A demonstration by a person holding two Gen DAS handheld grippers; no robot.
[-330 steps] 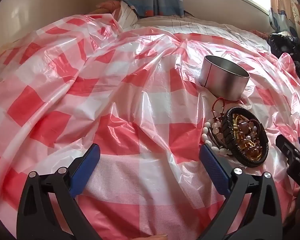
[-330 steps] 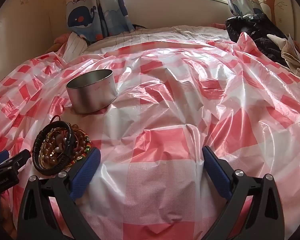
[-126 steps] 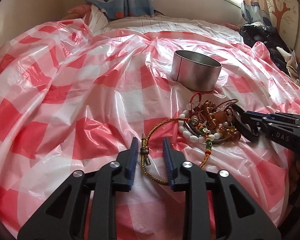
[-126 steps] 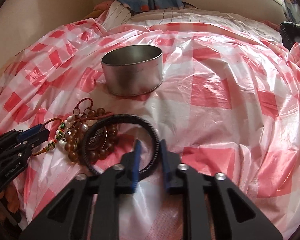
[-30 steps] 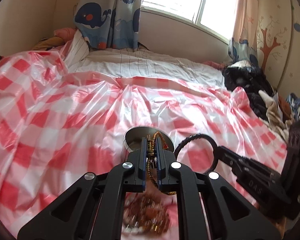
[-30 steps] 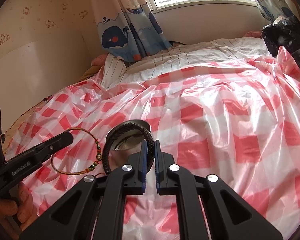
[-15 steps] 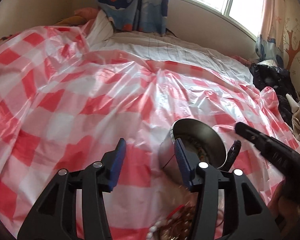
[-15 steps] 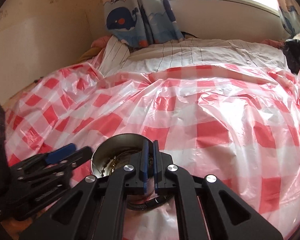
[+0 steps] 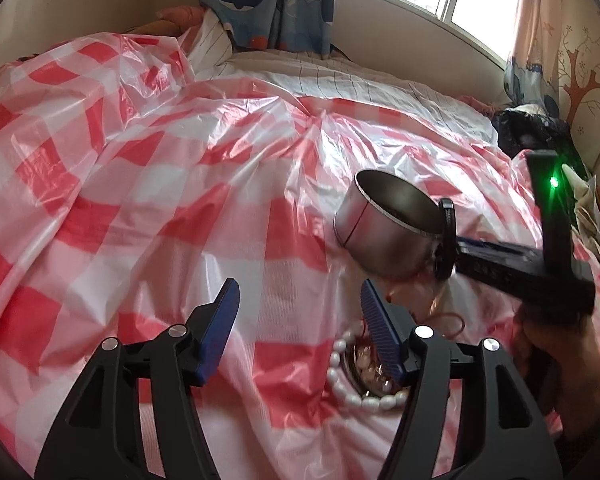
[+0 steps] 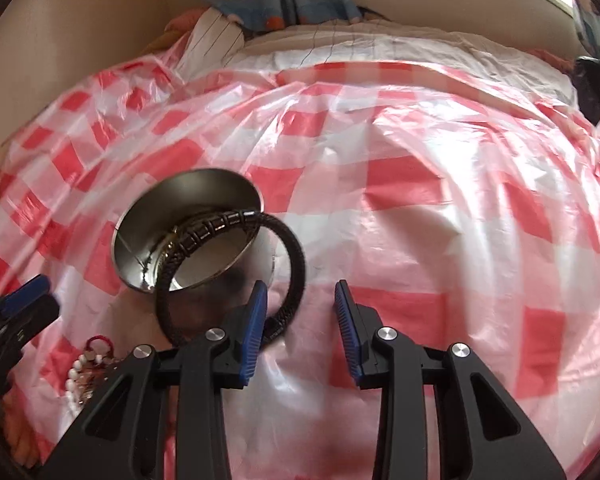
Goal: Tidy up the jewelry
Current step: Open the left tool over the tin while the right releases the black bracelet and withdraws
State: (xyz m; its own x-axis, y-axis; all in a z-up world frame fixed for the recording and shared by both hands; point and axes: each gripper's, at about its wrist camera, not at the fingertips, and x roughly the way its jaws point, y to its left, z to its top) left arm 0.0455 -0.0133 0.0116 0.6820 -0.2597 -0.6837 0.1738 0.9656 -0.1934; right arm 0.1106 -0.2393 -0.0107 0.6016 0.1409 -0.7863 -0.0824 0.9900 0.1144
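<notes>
A: Status on right gripper (image 10: 300, 320)?
B: Jaws just opening, empty. Black braided leather bracelet (image 10: 236, 268) hangs on round silver metal tin (image 10: 152, 232) rim, half in.
A: Left gripper (image 9: 300, 328)?
B: Opening wide, empty, near white bead bracelet (image 9: 364, 396).

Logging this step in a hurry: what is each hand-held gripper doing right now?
Left hand-held gripper: open, jaws just been opening, nothing between them.
Right hand-held gripper: open, jaws just been opening, black bracelet released, hanging half over the tin rim.

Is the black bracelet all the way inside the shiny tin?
No. The black bracelet hangs over the rim of the metal tin, half in and half out, and the tin is tipped sideways on the checked sheet.
</notes>
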